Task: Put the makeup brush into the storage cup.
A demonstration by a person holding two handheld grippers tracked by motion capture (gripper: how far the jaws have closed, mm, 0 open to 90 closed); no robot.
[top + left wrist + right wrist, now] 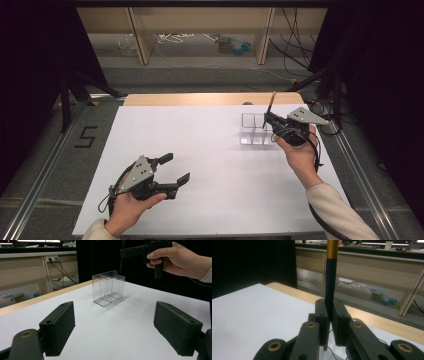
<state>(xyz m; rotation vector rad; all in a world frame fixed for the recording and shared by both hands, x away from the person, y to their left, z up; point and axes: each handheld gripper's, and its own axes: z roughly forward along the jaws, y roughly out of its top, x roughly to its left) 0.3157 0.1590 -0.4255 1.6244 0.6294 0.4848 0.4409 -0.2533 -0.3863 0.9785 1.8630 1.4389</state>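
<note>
We judge the right gripper [268,118], clamped on the dark gold-banded pencil [330,282], should lower it upright into the clear compartmented plastic holder [255,129] near the table's far right corner, left gripper [174,169] open.

**A dim workroom around a white table**

A white tabletop [200,165] with a pale wooden far edge [210,98] stands on grey carpet [60,150], where a black "5" [86,136] is marked. Metal rails [42,172] run along both sides. Black curtains [30,60] flank the scene. Behind, light wooden shelving [200,25] shelters loose cables [175,38] and colourful clutter [232,45].
</note>
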